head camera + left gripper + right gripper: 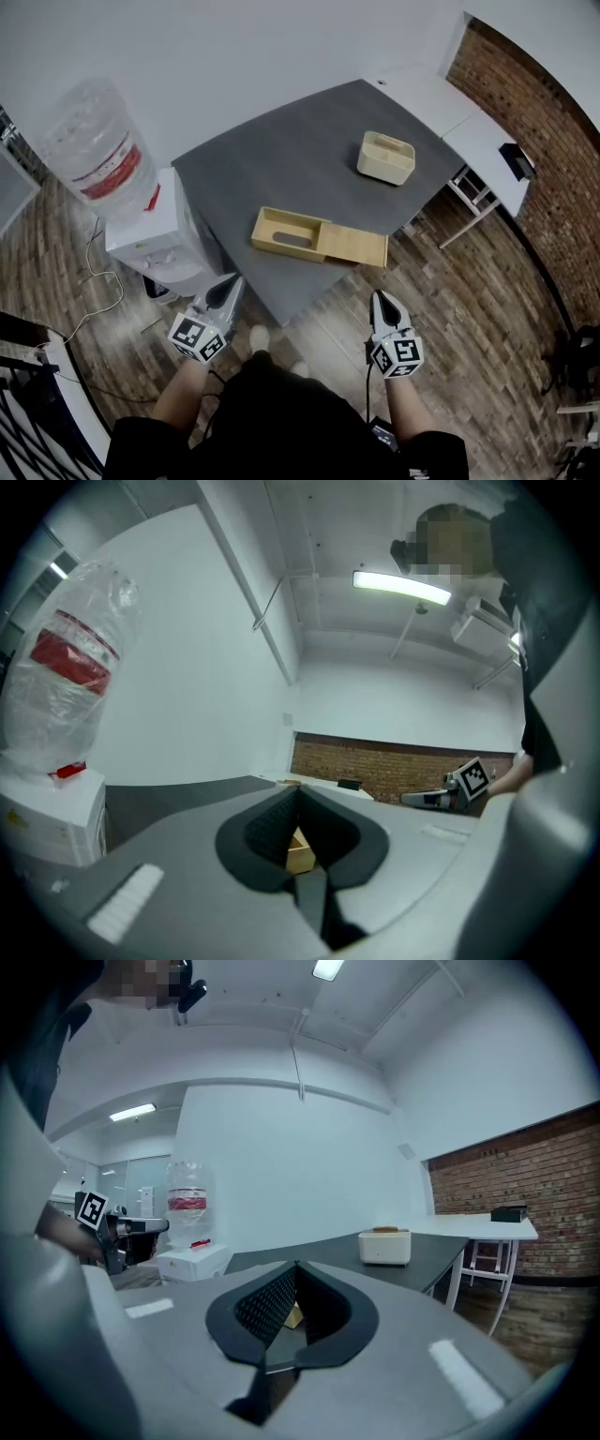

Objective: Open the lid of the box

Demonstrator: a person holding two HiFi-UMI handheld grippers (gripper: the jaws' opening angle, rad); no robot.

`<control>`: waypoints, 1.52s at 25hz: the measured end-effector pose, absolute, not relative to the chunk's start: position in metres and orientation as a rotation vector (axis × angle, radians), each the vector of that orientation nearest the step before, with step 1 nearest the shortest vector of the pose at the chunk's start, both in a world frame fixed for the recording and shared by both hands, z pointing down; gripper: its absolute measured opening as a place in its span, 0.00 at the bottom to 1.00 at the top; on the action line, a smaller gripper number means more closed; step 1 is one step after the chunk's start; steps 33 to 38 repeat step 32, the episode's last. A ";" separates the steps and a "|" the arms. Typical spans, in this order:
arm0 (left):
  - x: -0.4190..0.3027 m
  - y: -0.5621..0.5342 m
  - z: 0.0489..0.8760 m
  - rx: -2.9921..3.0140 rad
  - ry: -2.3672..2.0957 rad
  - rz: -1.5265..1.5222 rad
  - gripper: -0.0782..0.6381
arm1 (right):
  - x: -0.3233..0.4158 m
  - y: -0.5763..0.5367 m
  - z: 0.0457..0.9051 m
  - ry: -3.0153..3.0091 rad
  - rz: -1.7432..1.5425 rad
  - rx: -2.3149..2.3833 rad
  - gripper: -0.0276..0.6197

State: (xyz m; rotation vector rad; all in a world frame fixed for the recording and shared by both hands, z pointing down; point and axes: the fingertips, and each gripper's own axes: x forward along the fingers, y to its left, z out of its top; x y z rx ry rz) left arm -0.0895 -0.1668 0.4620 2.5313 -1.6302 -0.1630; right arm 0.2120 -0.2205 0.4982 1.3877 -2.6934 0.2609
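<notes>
Plainly, the nearest trouble sits at our own tips. The left gripper (232,284) and the right gripper (380,300) are both clenched, pads meeting at the point with nothing caught between them. Going in like this, we judge we would shove the work rather than take it, so the jaws must part first. Just off the outer side of the left jaws stands the white water dispenser with its clear bottle (157,234), near enough that a wide swing could clip it. Ahead of both pairs of jaws, well apart from them and between the lines they point along, the flat pale wooden box (289,232) lies on the dark grey table (281,155). Touching it on the right jaws' side is a thin wooden panel (356,247), which we take to be its sliding lid, drawn most of the way out. The panel's free end lies at the table's edge, or over it; we cannot tell which. One more pull could tip it to the floor, or drag the light box along with it. Farther ahead of the right jaws sits a cream rounded box (385,157) with a wooden top seemingly in place. If that is the one meant, nothing is done and the reach is long. We hold both grippers low and close in front of the body, forearms forward, marker cubes uppermost. The left points about level and the right is nosed slightly down.
</notes>
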 end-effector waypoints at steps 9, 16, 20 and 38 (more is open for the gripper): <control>-0.086 -0.150 0.468 2.534 -1.607 -0.177 0.11 | 0.220 -0.202 0.502 -2.667 0.284 1.427 0.05; -0.097 -0.166 0.462 2.600 -1.540 -0.149 0.11 | 0.216 -0.210 0.492 -2.652 0.316 1.522 0.05; -0.105 -0.171 0.462 2.598 -1.522 -0.159 0.11 | 0.210 -0.210 0.497 -2.633 0.363 1.556 0.05; -0.123 -0.185 0.467 2.605 -1.493 -0.158 0.11 | 0.195 -0.219 0.499 -2.604 0.335 1.535 0.05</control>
